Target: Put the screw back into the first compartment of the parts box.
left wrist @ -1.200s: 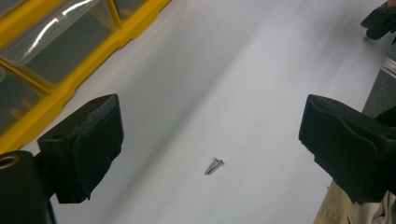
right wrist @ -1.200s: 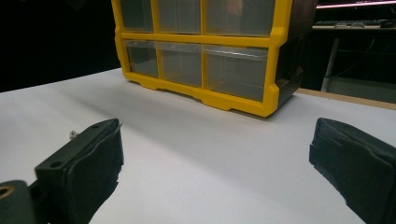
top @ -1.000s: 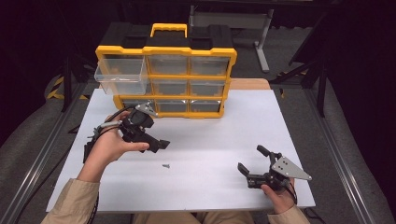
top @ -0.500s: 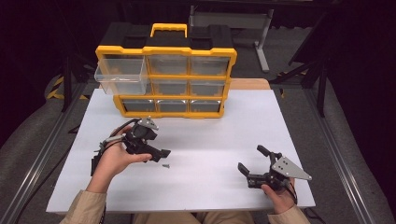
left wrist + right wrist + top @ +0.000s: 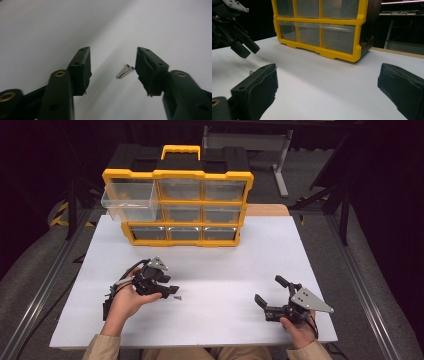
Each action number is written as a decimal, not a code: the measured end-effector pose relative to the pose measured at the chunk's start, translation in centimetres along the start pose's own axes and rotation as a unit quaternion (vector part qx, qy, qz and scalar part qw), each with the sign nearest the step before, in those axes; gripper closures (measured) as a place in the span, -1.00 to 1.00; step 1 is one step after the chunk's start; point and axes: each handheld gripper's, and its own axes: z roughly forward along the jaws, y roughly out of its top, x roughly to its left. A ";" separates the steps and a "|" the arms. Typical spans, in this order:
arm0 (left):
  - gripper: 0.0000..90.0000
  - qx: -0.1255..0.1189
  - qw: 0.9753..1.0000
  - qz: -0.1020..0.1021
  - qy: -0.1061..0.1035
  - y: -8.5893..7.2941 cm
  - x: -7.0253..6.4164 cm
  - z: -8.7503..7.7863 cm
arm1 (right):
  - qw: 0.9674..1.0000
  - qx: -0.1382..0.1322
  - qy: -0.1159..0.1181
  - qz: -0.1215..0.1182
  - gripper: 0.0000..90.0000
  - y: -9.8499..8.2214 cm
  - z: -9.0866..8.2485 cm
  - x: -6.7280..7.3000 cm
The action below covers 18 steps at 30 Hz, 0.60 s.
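Two screws (image 5: pixel 125 70) lie side by side on the white worktop (image 5: pixel 225 270), so I straddle them with my left hand-held gripper (image 5: pixel 113 67), its jaws just narrowing but not yet pinching, while the right hand-held gripper (image 5: pixel 267 296) rests released.

The left gripper (image 5: pixel 172 292) is tilting down at the table, jaws just closing but apart, while the right gripper (image 5: pixel 266 292) is resting wide open.

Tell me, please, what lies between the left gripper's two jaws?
Two small screws lie side by side on the white table between the left gripper's jaws, untouched, in the left gripper view.
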 end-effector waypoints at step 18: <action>0.45 0.015 1.000 0.008 -0.009 -1.0 -0.3 2.6 | 1.000 0.001 0.000 -0.001 -0.93 0.0 0.0 0.0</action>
